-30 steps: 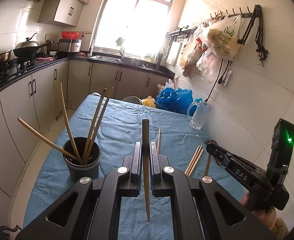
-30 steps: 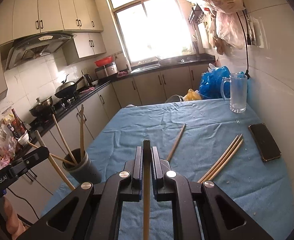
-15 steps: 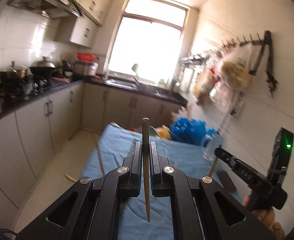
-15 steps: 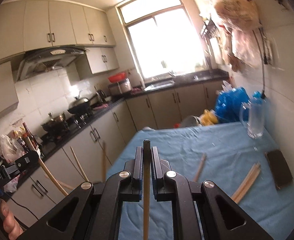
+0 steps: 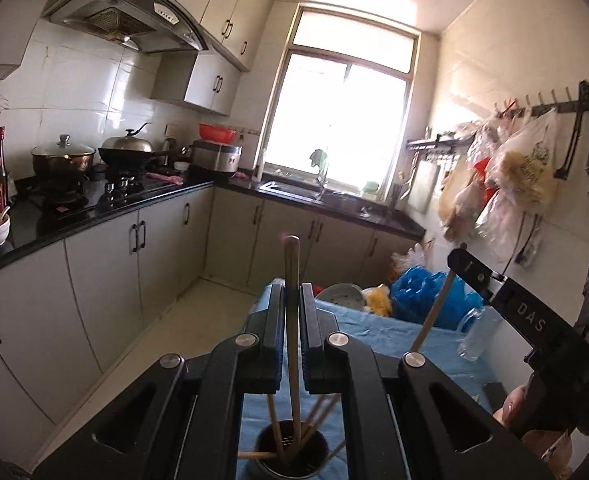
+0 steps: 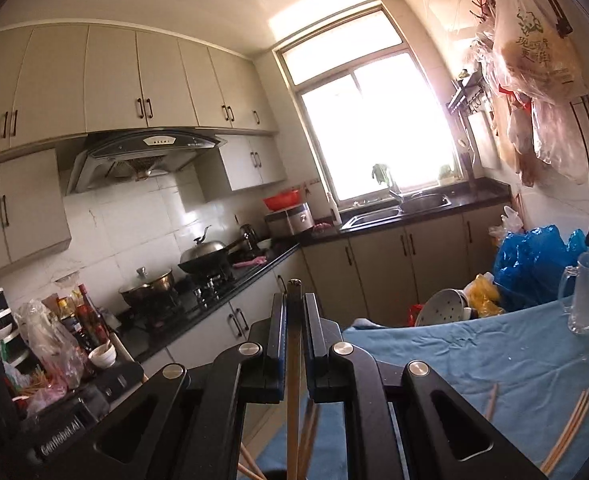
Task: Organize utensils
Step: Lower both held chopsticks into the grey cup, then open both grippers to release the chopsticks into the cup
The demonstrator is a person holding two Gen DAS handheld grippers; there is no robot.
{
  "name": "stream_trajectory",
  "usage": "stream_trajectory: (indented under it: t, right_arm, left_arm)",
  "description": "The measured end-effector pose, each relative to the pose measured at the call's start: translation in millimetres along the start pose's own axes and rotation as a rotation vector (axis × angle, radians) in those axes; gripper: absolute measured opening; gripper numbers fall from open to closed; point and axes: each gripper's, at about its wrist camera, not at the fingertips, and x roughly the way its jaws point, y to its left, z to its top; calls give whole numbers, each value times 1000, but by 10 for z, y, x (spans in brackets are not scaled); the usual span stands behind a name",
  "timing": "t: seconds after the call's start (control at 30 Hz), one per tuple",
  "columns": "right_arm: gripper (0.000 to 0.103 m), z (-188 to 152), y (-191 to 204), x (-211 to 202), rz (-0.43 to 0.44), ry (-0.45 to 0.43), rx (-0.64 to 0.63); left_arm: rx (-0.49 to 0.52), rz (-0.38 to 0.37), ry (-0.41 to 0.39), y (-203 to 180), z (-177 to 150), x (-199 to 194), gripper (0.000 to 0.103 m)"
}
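One chopstick point(image 5: 292, 320) is standing upright, clamped in the left hand-held gripper point(image 5: 292, 304) directly above the dark cup point(image 5: 288, 454) holding other chopsticks on the blue-covered desk point(image 5: 390, 332). The right hand-held gripper point(image 6: 294, 320) is clamping a second chopstick point(image 6: 293, 392). Loose chopsticks point(image 6: 570, 428) are lying on the desk near a glass mug point(image 6: 584, 292).

A dark round utensil holder point(image 5: 290, 454) is standing on the blue-clothed surface point(image 6: 494, 356), wooden chopsticks point(image 5: 314, 416) leaning inside it. Loose wooden chopsticks point(image 6: 570, 428) are lying to its right; a clear glass mug point(image 6: 584, 292) is standing behind them, near the wall.
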Motion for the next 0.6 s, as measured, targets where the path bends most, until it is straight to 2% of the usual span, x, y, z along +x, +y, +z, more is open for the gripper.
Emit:
stream_trajectory:
  t: [0.23, 0.53, 0.57, 0.6]
  right_arm:
    - [8, -409, -7, 444, -40, 114, -21]
    - [10, -676, -159, 526, -73, 203, -33]
    - [15, -679, -178, 528, -73, 208, -27]
    - [24, -680, -201, 520, -70, 216, -17]
  left_arm:
    - [-23, -2, 117, 126, -186, 336, 6]
    - [-45, -15, 137, 148, -261, 295, 6]
    - [-46, -15, 136, 144, -257, 273, 7]
    - [-49, -16, 134, 143, -253, 240, 7]
